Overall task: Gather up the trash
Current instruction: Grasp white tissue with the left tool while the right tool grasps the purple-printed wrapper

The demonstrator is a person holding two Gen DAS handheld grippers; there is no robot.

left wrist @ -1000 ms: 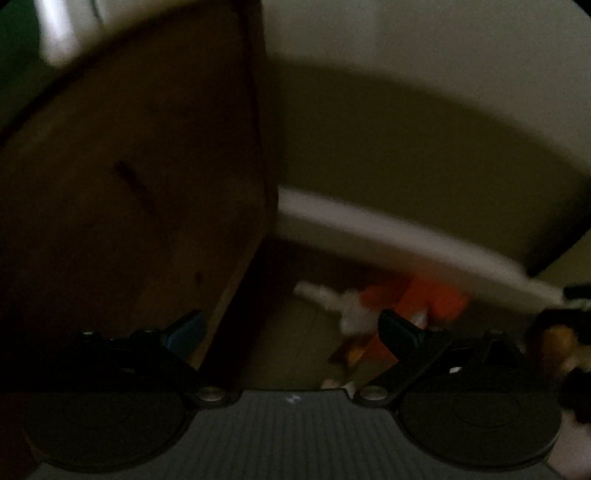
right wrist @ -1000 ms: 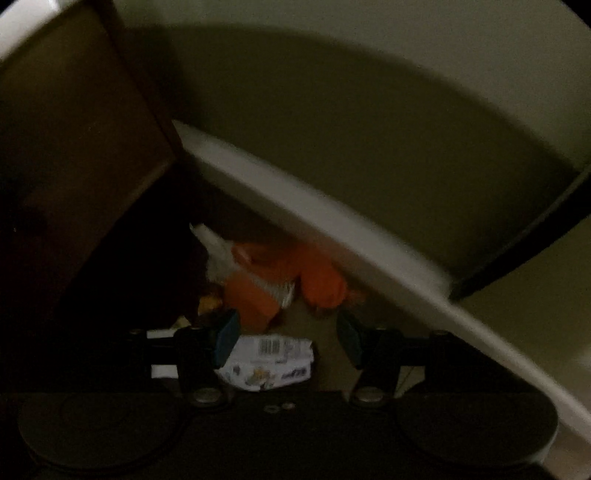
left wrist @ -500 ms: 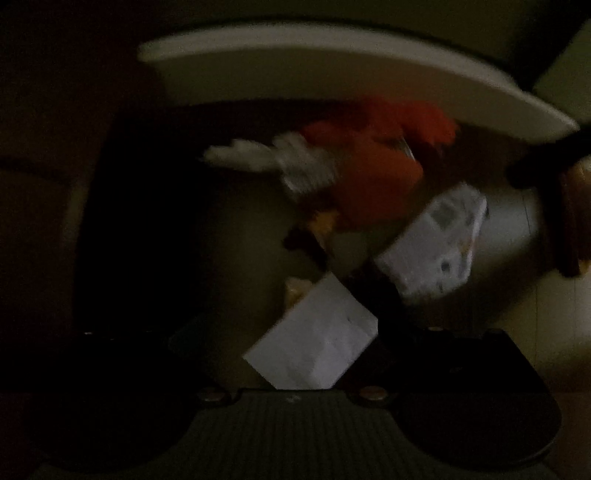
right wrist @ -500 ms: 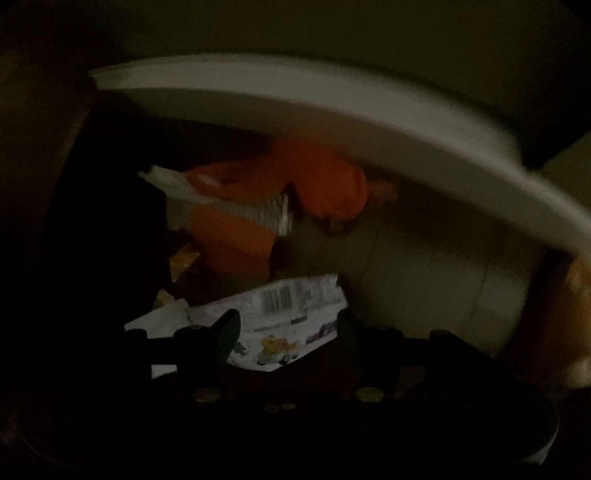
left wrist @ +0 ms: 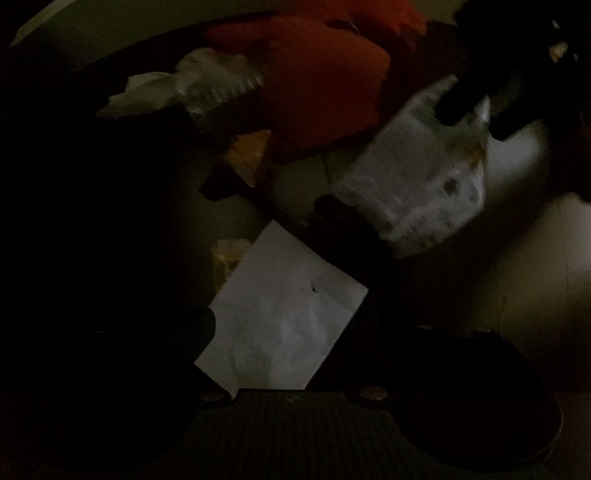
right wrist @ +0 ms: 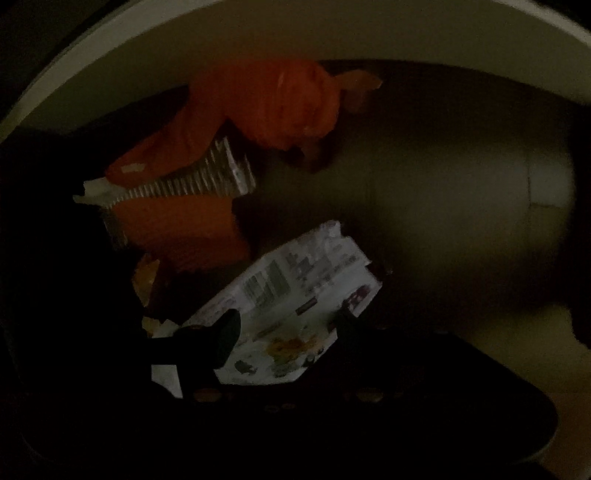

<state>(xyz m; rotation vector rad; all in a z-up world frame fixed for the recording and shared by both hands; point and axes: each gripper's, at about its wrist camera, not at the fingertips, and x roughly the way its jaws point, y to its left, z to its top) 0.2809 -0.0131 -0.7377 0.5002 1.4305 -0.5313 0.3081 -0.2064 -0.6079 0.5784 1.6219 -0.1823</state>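
Note:
Both views are very dark and look down at a pile of trash on the floor by a white baseboard. My left gripper (left wrist: 291, 325) is open with a plain white paper sheet (left wrist: 284, 321) lying between its fingers. My right gripper (right wrist: 284, 328) is open around a white printed wrapper (right wrist: 295, 302), which also shows in the left wrist view (left wrist: 417, 184). Beyond lie an orange plastic bag (right wrist: 258, 110), also in the left wrist view (left wrist: 325, 88), and a crinkled silver wrapper (right wrist: 207, 177). Whether either gripper touches its item cannot be told.
A white baseboard (right wrist: 258, 26) curves across the top. A small yellow scrap (left wrist: 247, 155) lies beside the orange bag. Dark wooden furniture fills the left side. Pale floor (right wrist: 461, 206) lies to the right of the pile.
Both grippers have dropped low toward the trash pile. The white sheet now sits between my left fingers and the printed wrapper between my right fingers. The view has darkened.

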